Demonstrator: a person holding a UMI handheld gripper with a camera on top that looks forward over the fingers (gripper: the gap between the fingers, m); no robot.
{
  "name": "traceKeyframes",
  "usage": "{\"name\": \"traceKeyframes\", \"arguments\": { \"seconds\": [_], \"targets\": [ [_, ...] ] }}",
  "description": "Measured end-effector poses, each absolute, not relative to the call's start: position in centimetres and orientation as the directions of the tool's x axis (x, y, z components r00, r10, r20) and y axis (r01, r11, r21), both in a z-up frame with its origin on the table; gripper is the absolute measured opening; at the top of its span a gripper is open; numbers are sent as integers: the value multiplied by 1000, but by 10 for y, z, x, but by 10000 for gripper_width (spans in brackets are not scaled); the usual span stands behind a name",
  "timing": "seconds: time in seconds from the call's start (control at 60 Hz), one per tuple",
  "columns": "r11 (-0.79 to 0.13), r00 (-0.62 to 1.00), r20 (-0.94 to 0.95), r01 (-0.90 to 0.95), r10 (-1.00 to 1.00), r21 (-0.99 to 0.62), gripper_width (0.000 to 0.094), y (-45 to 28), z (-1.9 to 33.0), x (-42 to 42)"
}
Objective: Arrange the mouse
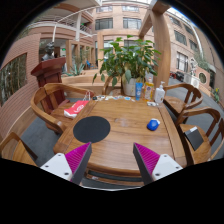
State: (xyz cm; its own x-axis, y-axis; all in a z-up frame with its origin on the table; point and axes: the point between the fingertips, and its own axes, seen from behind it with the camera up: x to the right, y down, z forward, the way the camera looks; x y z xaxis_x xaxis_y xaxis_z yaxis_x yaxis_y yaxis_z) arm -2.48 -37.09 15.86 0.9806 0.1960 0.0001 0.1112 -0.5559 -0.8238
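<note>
Gripper view: gripper [112, 160] fingers wide apart, empty; beyond them on wooden table [120, 135], blue mouse [153, 125] right of black mousepad [92, 128].

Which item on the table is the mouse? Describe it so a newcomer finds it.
Start at the round wooden table with the potted plant at its far side. The mouse lies beyond the open gripper, apart from the round black mouse pad. It is the only small blue object there.

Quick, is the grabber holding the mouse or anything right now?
Gripper: open and holding nothing; the blue mouse sits on the wooden table beyond the fingers, apart from the black mouse pad.
</note>
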Motion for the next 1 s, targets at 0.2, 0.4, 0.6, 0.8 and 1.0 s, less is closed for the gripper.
{"name": "traceKeyframes", "arguments": {
  "seconds": [0.2,0.4,0.6,0.8,1.0],
  "targets": [
    [-639,995,-1,64,101,-766,848,-318,74,39],
    [-640,999,33,26,0,-768,848,-237,33,108],
    [-629,998,24,-15,-54,-777,845,-155,12,143],
    [-652,996,-5,-65,-93,-755,835,-100,-10,157],
    [-638,994,14,-61,-111,-767,704,-60,-12,162]
  ]
}}
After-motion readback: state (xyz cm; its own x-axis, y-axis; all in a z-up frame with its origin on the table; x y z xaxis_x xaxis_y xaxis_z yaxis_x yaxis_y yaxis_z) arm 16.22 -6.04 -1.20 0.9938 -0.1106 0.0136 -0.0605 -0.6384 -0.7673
